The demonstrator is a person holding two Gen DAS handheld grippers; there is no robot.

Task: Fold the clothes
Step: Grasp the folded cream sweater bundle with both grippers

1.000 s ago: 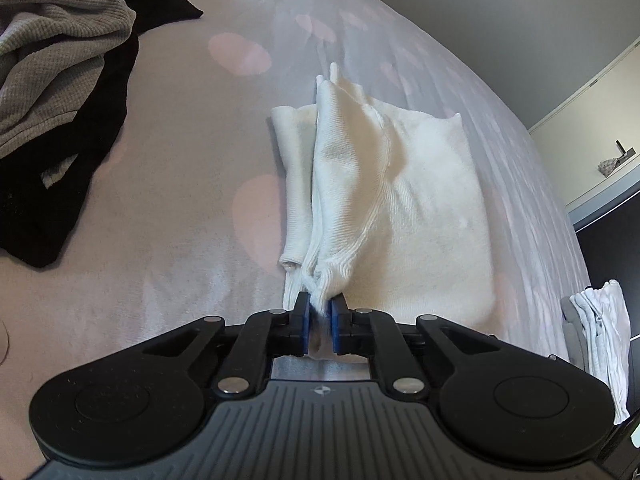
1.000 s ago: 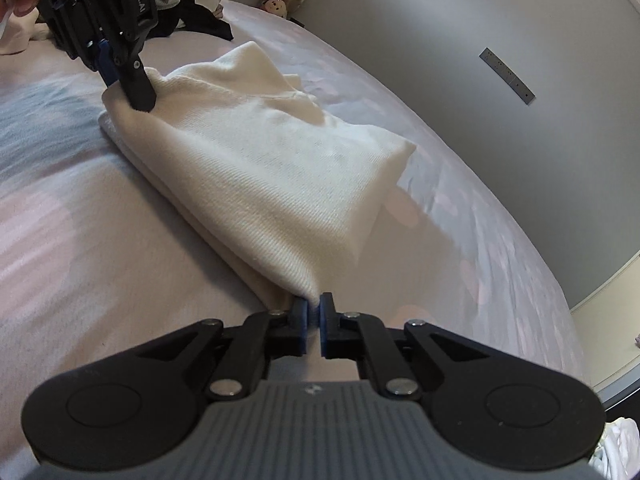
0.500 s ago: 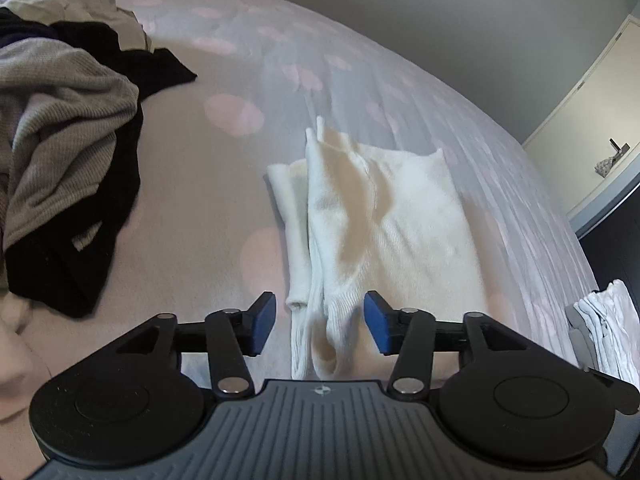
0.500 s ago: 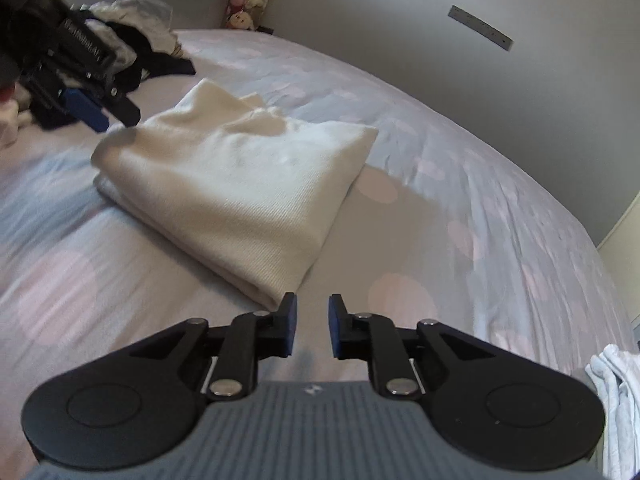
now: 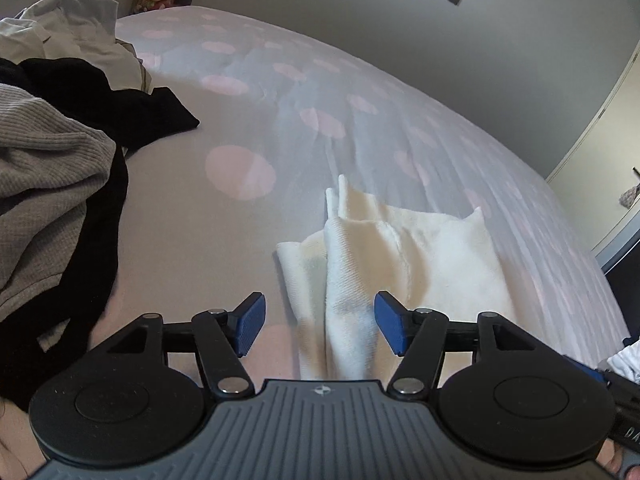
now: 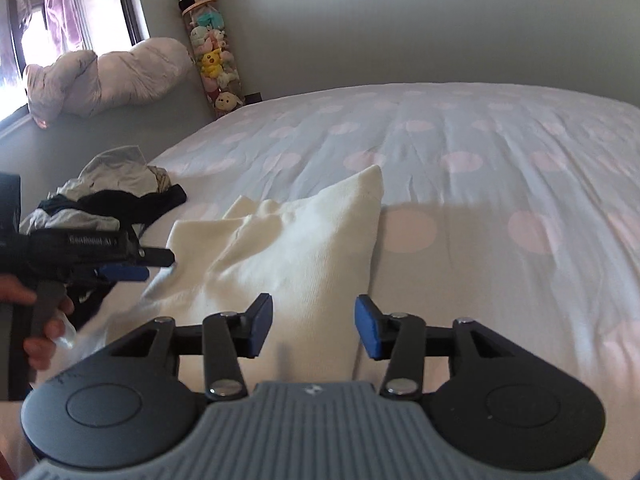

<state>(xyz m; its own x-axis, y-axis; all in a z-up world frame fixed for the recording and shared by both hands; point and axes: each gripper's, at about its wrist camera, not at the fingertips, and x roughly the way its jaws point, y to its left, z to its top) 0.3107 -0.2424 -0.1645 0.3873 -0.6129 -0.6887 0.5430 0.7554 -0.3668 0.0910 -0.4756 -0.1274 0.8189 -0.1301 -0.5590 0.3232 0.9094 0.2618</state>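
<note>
A folded cream knit garment point(image 5: 404, 256) lies on the dotted bedsheet point(image 5: 240, 168). My left gripper point(image 5: 320, 326) hovers over its near edge with the jaws opening wide; the cloth shows between the blue pads point(image 5: 250, 322) but they do not press it. In the right wrist view the same garment point(image 6: 296, 252) lies ahead, and my right gripper point(image 6: 314, 330) stands over its near end, jaws opening, nothing pinched. The left gripper point(image 6: 128, 266) appears there at the left, held by a hand point(image 6: 36, 320), just off the garment's left corner.
A heap of unfolded clothes, grey knit point(image 5: 44, 176) and black point(image 5: 100, 96), lies at the left of the bed. White cloth point(image 5: 628, 360) sits off the right edge. A pillow point(image 6: 104, 76) and a tube of plush toys point(image 6: 212, 60) stand by the wall.
Both grippers let go of the cream garment and opened. Both drew back and rose from it; the right one also rolled level. The garment now lies flat and folded on the bed.
</note>
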